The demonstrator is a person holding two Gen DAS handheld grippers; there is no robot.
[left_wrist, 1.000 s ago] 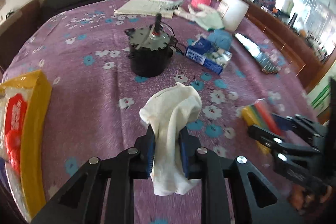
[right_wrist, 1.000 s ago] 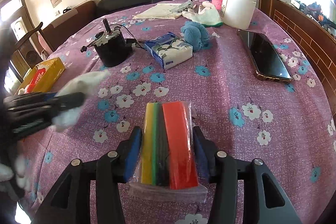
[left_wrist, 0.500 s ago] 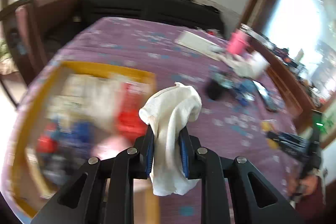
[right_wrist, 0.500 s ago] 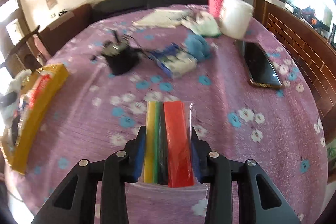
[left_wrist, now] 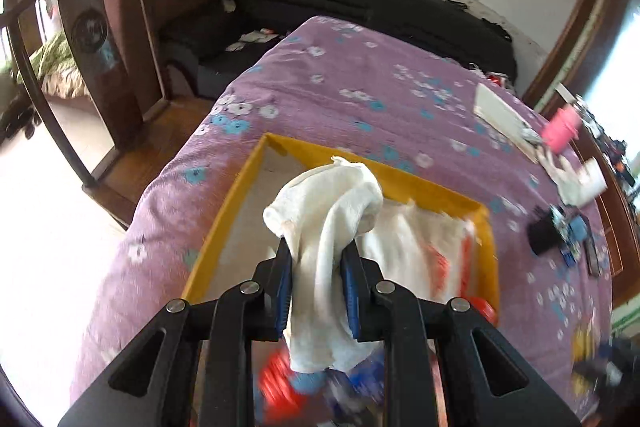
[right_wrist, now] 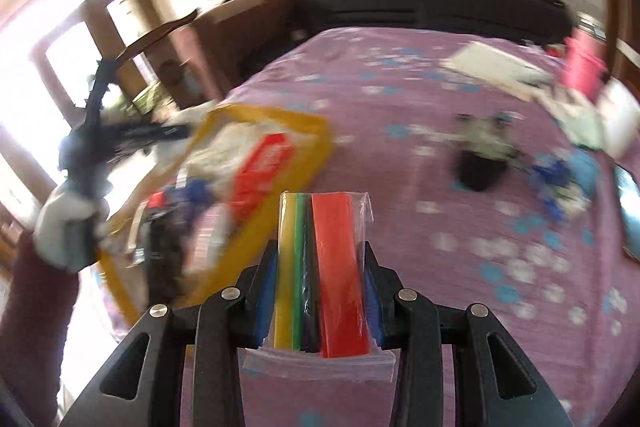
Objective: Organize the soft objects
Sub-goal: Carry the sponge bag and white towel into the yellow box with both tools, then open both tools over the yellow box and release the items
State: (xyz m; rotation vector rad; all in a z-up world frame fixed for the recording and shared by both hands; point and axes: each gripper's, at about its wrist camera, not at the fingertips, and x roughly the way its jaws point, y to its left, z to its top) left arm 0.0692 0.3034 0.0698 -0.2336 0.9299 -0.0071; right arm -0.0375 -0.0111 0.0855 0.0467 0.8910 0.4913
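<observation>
My left gripper is shut on a white cloth, which hangs between its blue pads above the yellow box. The box holds a white and red packet and blurred red and blue things at its near end. My right gripper is shut on a clear packet of yellow, green, black and red strips, held above the purple tablecloth. In the right wrist view the yellow box lies to the left, with the left gripper blurred beyond it, held by a white-gloved hand.
A black round device, a blue tissue pack, a pink bottle, a white book and a phone lie on the right half of the table. The table's edge drops to the floor and a wooden chair on the left.
The left gripper carried the white cloth leftward from mid-table to above the yellow box. The right gripper's jaws closed on the strip packet, lifted it and swung left towards the box.
</observation>
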